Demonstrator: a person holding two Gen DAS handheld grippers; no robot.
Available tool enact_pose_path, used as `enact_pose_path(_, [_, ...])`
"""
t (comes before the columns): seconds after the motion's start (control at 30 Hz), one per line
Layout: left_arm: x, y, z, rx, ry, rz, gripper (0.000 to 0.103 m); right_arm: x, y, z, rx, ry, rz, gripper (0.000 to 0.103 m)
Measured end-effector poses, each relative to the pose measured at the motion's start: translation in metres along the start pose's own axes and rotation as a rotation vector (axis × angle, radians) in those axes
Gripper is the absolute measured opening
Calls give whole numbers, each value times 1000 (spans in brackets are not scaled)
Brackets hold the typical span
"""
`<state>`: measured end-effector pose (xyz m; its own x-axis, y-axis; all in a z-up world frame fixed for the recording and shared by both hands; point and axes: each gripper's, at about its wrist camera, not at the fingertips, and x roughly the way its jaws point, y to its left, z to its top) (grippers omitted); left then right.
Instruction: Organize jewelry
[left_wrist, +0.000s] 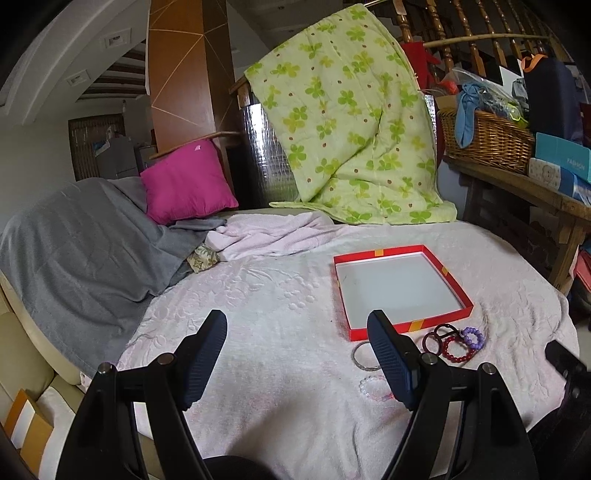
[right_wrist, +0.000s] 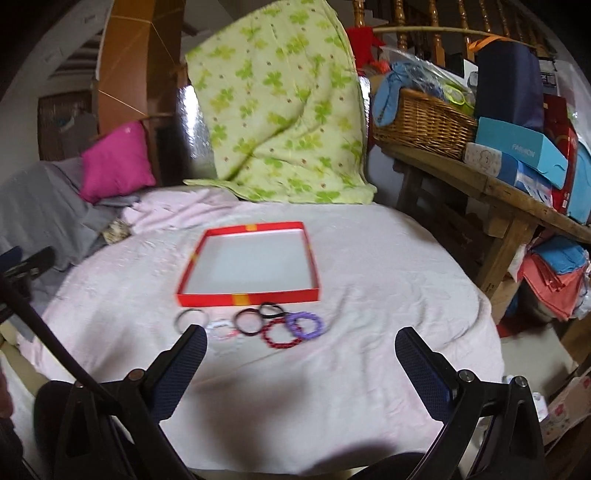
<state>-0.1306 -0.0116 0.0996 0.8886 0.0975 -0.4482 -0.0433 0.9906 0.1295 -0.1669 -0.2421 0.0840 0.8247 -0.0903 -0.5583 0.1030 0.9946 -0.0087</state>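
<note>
Here: red tray (right_wrist: 248, 295) mid-bed, empty; bracelets (right_wrist: 255, 325) in row on pink blanket (right_wrist: 332, 369) just beside tray's near rim. Left tool (left_wrist: 297, 354), right tool (right_wrist: 301, 373) both wide open, holding nothing.

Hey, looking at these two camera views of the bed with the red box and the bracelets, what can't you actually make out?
- Left wrist view: the left gripper's own finger covers part of the silver bangle and the clear beaded bracelet.
- Right wrist view: motion blur smears the bracelets; the beads of the clear one can't be counted.
- Both views: the wicker basket's contents are heaped and unreadable.
</note>
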Motion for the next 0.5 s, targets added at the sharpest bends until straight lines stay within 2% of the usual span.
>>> enact_pose_path(0.13, [-9, -3, 1, 4, -15, -4, 79, -15, 11, -3, 30, -15, 17, 103])
enact_pose_path(0.5, [-12, -6, 1, 14, -12, -12, 79, -6, 17, 2, 61, 4, 6, 103])
